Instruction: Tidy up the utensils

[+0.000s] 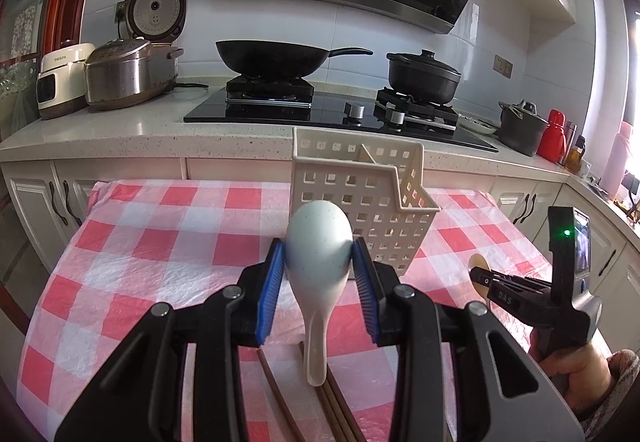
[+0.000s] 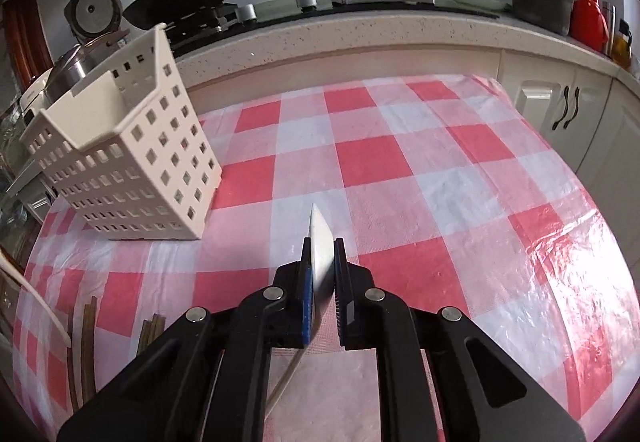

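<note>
My left gripper (image 1: pixel 319 252) is shut on the bowl of a pale blue-white rice spoon (image 1: pixel 318 242), handle hanging down towards me, just in front of the cream perforated utensil basket (image 1: pixel 360 197). My right gripper (image 2: pixel 322 254) is shut on a thin pale utensil seen edge-on (image 2: pixel 320 242), held above the checked cloth; the basket (image 2: pixel 132 161) stands to its left. In the left wrist view the right gripper (image 1: pixel 486 276) holds that utensil's round pale end (image 1: pixel 479 262). Brown chopsticks (image 1: pixel 336 410) lie on the cloth below the spoon; they also show in the right wrist view (image 2: pixel 86 338).
The red-and-white checked tablecloth (image 1: pixel 160 242) covers the table. Behind it runs a counter (image 1: pixel 120 129) with a stove, a wok (image 1: pixel 272 57), a black pot (image 1: pixel 424 75), rice cookers (image 1: pixel 124 73) and red bottles (image 1: pixel 554 133).
</note>
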A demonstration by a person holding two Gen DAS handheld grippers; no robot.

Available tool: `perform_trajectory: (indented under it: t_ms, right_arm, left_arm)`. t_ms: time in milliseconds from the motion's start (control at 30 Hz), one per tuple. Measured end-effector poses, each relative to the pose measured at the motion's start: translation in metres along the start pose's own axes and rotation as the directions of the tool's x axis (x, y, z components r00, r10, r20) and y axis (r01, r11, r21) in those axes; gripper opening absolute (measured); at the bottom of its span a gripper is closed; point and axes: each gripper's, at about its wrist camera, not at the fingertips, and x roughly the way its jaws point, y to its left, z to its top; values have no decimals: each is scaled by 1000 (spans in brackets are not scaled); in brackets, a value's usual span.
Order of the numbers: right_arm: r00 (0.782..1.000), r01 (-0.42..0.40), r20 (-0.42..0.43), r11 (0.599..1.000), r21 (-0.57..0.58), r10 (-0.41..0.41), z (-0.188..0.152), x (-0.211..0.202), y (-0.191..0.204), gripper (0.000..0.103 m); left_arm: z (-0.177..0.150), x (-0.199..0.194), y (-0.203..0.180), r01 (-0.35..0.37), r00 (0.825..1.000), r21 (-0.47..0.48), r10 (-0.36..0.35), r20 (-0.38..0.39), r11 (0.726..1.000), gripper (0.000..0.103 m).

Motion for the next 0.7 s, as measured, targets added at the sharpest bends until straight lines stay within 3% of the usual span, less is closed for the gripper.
perform_trajectory:
  t_ms: [100,267,467,700]
  right_arm:
    - [999,-38,38,999,-4,38,5,-14,6,10]
    - [981,-83,174,995,-48,91,30,-50,28,10]
    - [924,-80,361,986,-146,129,65,-82,60,10]
    - [855,-36,497,972,-230,149,93,-79,86,10]
  left_arm:
    - [4,-2,-2,7,1000,-2,-7,10,1000,34]
    - [27,-12,-7,27,998,5,-27,64,1000,34]
    - [69,-13,-16,66,990,8,-66,121,998,34]
    - [110,1,-18,67,982,-3,-65,175,998,34]
